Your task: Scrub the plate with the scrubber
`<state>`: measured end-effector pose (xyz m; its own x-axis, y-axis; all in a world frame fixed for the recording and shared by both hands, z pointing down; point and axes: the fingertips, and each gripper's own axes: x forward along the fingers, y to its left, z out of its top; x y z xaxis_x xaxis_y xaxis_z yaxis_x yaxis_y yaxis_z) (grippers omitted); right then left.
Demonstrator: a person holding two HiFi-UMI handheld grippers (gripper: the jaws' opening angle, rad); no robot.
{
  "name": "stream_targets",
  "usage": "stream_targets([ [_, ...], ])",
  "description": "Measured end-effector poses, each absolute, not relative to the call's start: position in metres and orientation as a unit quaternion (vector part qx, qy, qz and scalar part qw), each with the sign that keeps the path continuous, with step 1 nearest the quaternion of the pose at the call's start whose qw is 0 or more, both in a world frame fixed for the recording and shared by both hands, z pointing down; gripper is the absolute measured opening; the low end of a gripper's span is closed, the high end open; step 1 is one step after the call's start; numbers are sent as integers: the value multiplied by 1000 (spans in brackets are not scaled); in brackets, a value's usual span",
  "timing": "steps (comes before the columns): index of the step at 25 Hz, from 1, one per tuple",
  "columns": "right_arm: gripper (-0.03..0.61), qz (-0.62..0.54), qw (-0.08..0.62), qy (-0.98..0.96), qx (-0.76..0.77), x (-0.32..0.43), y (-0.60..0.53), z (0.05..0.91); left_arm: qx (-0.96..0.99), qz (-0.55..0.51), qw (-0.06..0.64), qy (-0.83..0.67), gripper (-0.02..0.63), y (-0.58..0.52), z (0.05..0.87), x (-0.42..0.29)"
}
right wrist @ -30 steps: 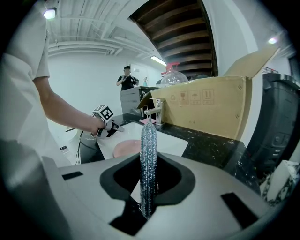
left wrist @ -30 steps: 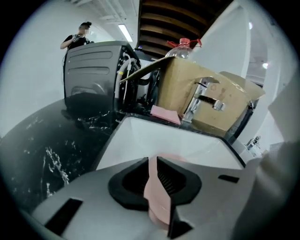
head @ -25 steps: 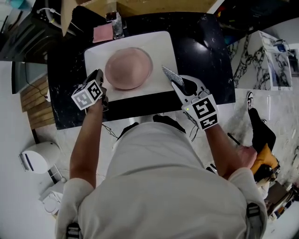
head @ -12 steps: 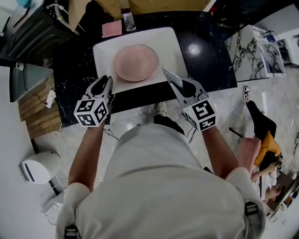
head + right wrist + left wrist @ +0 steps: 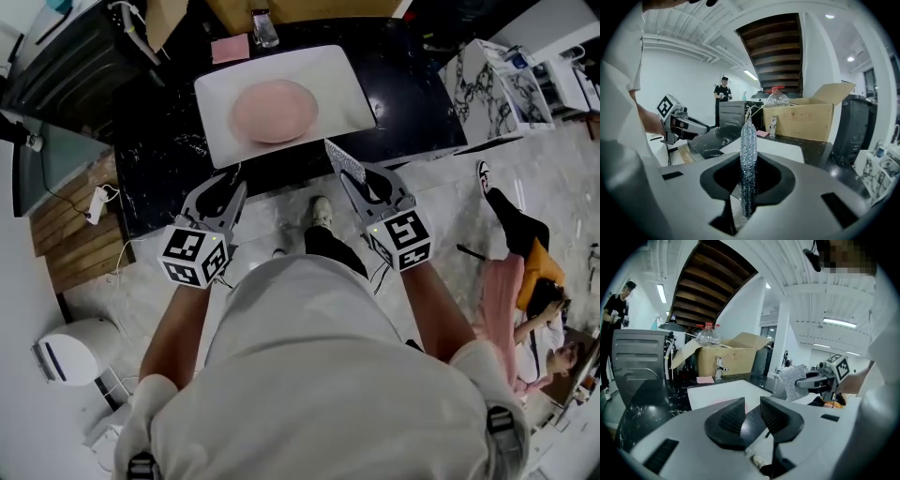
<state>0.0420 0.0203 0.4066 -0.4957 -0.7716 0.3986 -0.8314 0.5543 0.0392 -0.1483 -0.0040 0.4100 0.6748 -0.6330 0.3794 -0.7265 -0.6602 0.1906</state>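
The left claw (image 5: 228,187) stood spread and empty — its jaws had just been opening. The right claw (image 5: 364,178) pinched the scrubber (image 5: 344,159). Both hung off the near edge of the black worktop (image 5: 412,103). The pink plate (image 5: 275,111) lay on the white tray (image 5: 337,84) — well apart from the scrubber.

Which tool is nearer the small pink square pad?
Left. The left tool, empty, jaws just opening wider, hangs off the black counter's near edge across from the pad; the right tool, clamping the silver mesh scrubber, is farther to the side.
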Motion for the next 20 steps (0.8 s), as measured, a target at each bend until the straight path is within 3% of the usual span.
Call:
stream_targets([
  [20, 77, 74, 181, -855, 480, 8, 106, 395, 913, 129, 172, -345, 103, 81, 407, -173],
])
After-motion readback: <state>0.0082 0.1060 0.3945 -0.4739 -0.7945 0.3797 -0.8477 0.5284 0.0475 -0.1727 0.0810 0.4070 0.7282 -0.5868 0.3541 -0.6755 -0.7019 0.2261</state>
